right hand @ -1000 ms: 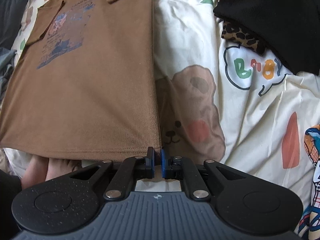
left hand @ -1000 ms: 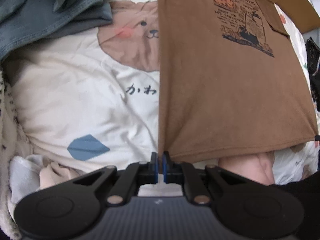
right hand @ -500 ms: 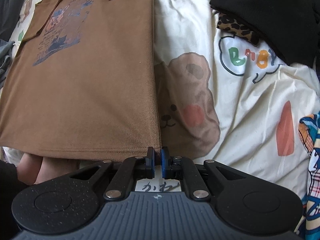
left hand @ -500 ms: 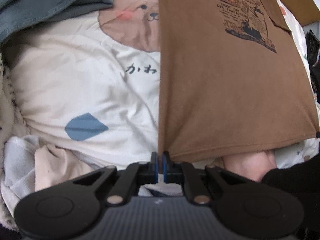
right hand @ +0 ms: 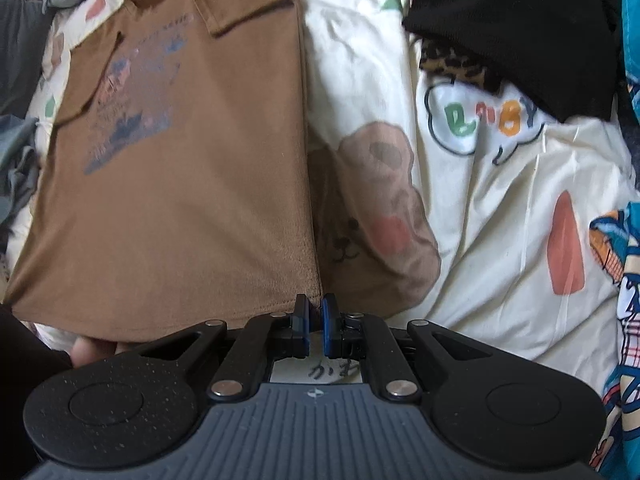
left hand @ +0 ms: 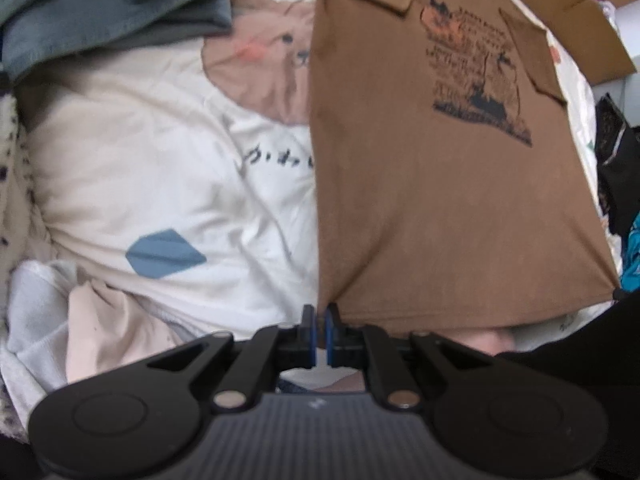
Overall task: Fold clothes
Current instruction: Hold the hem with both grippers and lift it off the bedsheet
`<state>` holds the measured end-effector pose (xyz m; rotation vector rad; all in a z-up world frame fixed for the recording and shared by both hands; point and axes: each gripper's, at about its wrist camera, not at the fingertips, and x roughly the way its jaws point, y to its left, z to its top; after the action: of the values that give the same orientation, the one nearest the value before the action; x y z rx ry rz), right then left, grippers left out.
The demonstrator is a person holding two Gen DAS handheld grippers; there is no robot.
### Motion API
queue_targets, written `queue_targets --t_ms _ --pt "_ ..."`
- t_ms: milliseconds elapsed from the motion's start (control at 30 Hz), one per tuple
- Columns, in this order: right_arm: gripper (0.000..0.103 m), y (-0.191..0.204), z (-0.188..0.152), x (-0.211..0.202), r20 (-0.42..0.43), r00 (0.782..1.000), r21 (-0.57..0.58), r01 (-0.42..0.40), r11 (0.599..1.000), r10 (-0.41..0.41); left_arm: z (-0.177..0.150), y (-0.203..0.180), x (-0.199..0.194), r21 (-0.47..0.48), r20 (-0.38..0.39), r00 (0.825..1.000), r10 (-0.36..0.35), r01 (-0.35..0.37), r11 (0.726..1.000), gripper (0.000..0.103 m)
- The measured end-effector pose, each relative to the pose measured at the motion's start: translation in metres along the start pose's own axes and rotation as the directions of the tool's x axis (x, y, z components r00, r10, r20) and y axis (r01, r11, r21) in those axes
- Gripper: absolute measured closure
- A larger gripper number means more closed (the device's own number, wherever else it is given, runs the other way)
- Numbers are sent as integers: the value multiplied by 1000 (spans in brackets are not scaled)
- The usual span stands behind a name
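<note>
You hold a brown T-shirt by its two near hem corners over a cartoon-print bed sheet.

Your left tool (left hand: pixel 319 334) is pinched tight on the near left corner of the brown T-shirt (left hand: pixel 440 200), and your right tool (right hand: pixel 315 330) is pinched tight on its near right corner. The shirt stretches away from you, print side up, its sleeves folded in and its collar at the far end. It lies over the bed sheet (right hand: pixel 500 208). A blue-grey garment (left hand: pixel 100 12) sits far left; a black garment (right hand: pixel 520 20) sits far right.
</note>
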<state>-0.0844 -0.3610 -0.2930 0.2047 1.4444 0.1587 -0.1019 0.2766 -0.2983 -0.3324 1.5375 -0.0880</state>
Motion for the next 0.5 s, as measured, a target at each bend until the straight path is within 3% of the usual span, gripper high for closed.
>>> queue_targets --t_ms 267,500 --pt "99 2 25 -44 120 992 51 -50 997 43 26 -13 -40 -7 111 993 -45 46 999 99" --pt "99 7 53 -78 211 975 79 -89 993 71 56 -28 -79 19 227 968 -103 101 995 99"
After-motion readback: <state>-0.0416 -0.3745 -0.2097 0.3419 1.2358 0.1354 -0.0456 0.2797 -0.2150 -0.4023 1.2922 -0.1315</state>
